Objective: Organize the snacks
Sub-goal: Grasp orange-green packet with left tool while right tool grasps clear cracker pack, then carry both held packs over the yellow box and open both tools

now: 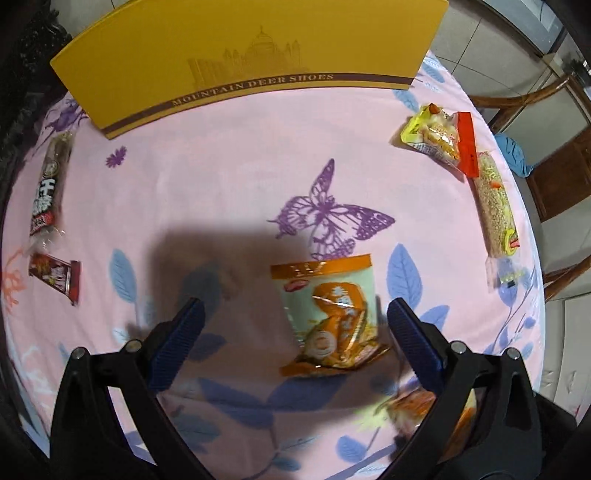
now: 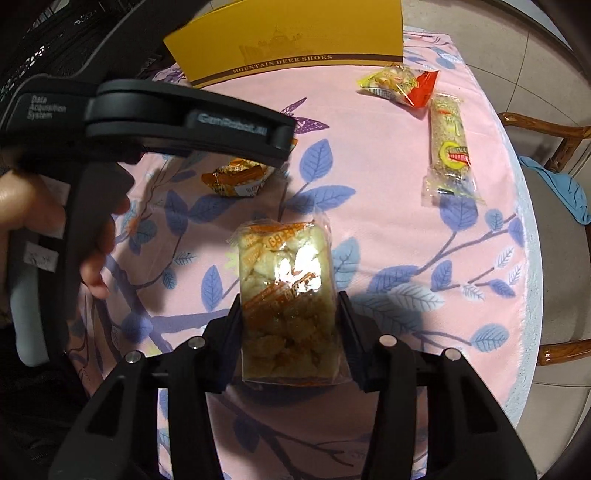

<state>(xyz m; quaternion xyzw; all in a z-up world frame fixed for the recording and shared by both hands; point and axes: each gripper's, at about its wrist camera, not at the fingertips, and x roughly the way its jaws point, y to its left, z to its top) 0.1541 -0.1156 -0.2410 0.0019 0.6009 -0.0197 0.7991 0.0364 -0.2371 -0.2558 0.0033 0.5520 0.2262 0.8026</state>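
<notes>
The right gripper clamps a clear rice-cracker pack between both fingers, above the pink tablecloth. The left gripper hovers wide open, an orange snack packet lying between its fingers, untouched. Beyond stands a yellow shoebox.

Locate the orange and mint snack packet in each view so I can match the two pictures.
Left wrist view: the orange and mint snack packet lies low centre, between the open fingers of the left gripper.
Right wrist view: same packet, left of centre, partly hidden under the left gripper's black body.
Shared landmark: the yellow shoe box at the table's far edge.
</notes>
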